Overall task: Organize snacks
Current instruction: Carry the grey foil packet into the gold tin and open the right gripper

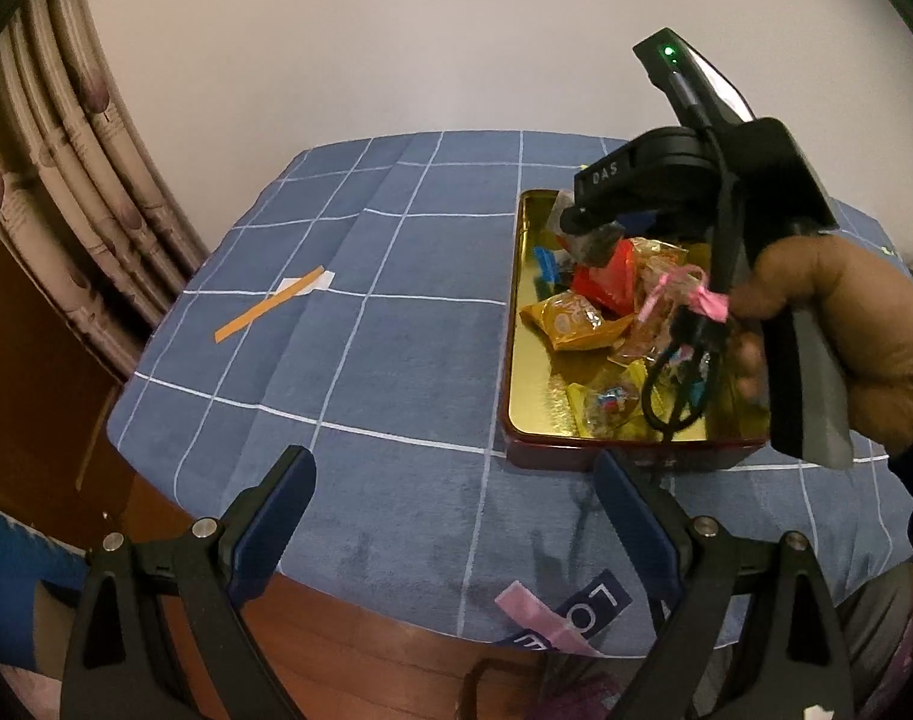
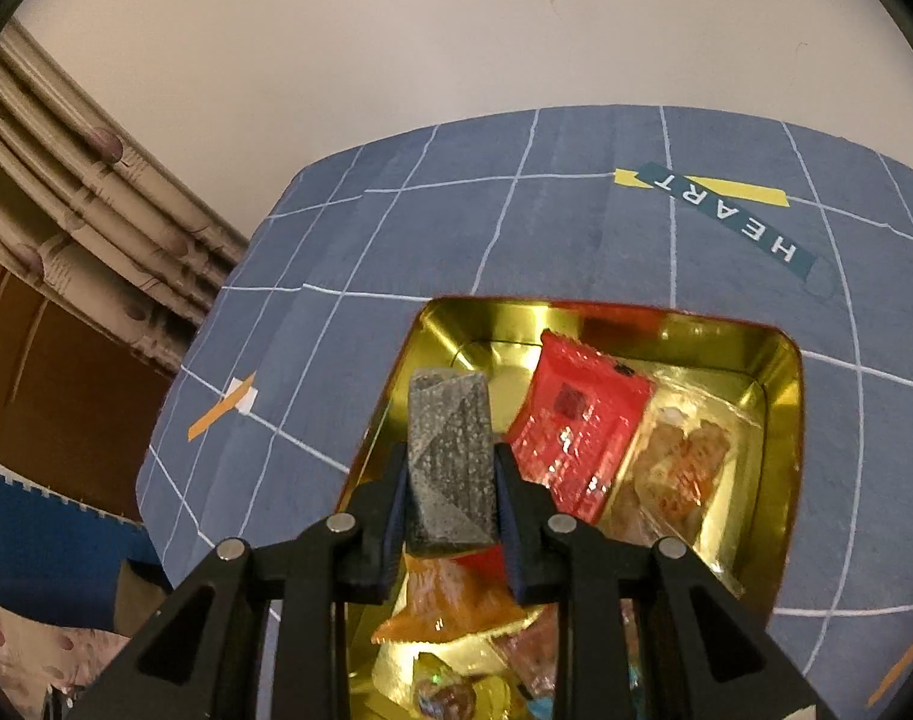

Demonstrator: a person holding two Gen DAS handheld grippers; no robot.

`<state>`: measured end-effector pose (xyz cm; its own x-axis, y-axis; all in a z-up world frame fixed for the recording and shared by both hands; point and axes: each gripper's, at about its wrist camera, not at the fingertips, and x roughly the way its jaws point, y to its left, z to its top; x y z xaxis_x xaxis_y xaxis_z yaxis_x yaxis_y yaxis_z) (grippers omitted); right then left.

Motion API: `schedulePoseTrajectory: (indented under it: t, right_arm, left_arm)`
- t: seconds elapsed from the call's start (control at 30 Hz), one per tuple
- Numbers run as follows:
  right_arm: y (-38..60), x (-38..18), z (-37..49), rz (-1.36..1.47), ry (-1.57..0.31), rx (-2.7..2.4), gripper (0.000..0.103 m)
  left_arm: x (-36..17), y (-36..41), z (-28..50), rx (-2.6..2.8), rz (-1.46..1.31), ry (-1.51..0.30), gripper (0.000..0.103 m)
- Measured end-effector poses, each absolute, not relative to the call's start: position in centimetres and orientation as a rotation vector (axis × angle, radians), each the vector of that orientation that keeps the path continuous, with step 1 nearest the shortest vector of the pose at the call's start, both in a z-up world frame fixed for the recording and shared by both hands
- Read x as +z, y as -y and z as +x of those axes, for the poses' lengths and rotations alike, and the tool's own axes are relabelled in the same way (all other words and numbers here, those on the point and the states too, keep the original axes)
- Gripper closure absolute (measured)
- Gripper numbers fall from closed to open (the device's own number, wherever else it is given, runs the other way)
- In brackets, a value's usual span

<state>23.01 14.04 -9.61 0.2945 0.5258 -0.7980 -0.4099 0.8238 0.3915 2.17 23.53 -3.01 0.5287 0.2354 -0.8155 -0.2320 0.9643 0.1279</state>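
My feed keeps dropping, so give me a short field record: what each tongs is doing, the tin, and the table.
left tongs: open, empty, over the tablecloth
right tongs: shut on grey speckled packet, above the tin
tin: gold inside, lid off, on the cloth
tin contents: red packet, orange packet, clear-wrapped sweets

1. Your left gripper [image 1: 450, 516] has black triangular arms, blue ridged finger pads and silver round screws.
2. Your right gripper [image 2: 453, 474] matches it; seen from the left one, its black body reads "DAS", with a green light above and a black cable below.
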Motion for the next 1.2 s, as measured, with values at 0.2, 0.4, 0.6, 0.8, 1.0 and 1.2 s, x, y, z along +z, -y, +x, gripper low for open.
schedulePoseTrajectory:
  t: [0.2, 0.4, 0.6, 0.8, 1.0, 1.2]
  right_arm:
    - [-14.8, -9.7, 23.7, 0.139, -1.109, 0.616, 0.077]
    - [-14.8, -9.8, 23.9, 0.151, -1.099, 0.621, 0.076]
    - [-14.6, -9.5, 23.8, 0.162, -1.092, 0.637, 0.074]
    - [-14.3, -9.1, 23.6, 0.187, -1.077, 0.655, 0.074]
    - [-13.9, -8.2, 23.3, 0.217, -1.045, 0.675, 0.070]
    - [-13.1, -6.3, 22.9, 0.218, -0.998, 0.686, 0.070]
  left_arm:
    - [-3.3, -24.1, 2.2, 0.288, -0.012, -0.991, 0.010]
    - [-3.4, -24.0, 2.4, 0.292, -0.010, -0.997, 0.010]
    - [-3.4, -24.0, 2.4, 0.293, -0.009, -0.997, 0.010]
    - [-3.4, -24.1, 2.4, 0.298, -0.007, -0.998, 0.010]
    - [-3.5, -24.3, 2.4, 0.305, -0.009, -0.998, 0.010]
    - [-3.4, -24.3, 2.4, 0.311, 0.000, -0.991, 0.010]
